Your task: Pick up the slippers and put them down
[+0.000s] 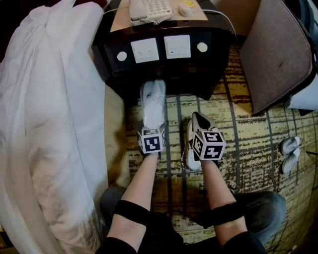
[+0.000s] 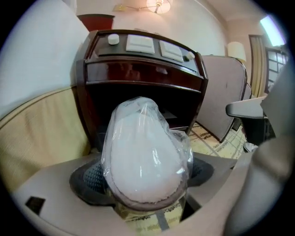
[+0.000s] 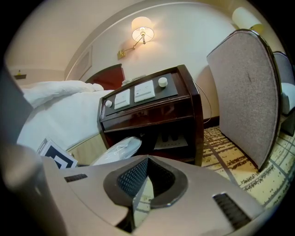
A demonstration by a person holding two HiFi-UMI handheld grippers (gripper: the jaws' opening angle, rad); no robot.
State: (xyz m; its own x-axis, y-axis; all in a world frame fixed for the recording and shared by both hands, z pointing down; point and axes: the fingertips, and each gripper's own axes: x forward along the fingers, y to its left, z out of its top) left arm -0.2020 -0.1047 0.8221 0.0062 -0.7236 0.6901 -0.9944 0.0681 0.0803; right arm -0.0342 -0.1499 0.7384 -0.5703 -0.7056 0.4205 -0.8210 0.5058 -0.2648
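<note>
A white rumpled duvet (image 1: 49, 124) fills the left third of the head view, with a beige bed base showing under its edge. A yellow-and-brown patterned carpet (image 1: 248, 163) covers the lower right. At the top centre stands a dark glossy wooden nightstand (image 1: 164, 74) with two white switch panels (image 1: 144, 49) on its sloped face. A grey padded panel with a dark frame (image 1: 276, 54) leans at the upper right. The person's two bare forearms (image 1: 144, 183), each with a black band, reach up from the bottom edge.

A pair of white slippers sealed in a clear plastic bag (image 1: 153, 104) lies in the centre of the head view. Its far end points at the open lower shelf of the nightstand. The left gripper (image 2: 146, 179) holds this pack: its jaws stand wide and press on the near end from both sides, and carpet shows beneath it. The right gripper (image 3: 139, 189) sits just right of the pack, its jaws together with nothing between them.

A second pair of pale slippers (image 1: 289, 154) lies on the carpet at the right edge. A white telephone (image 1: 149, 10) rests on the nightstand top. In the right gripper view, a lit wall lamp (image 3: 142, 28) glows at the top centre.
</note>
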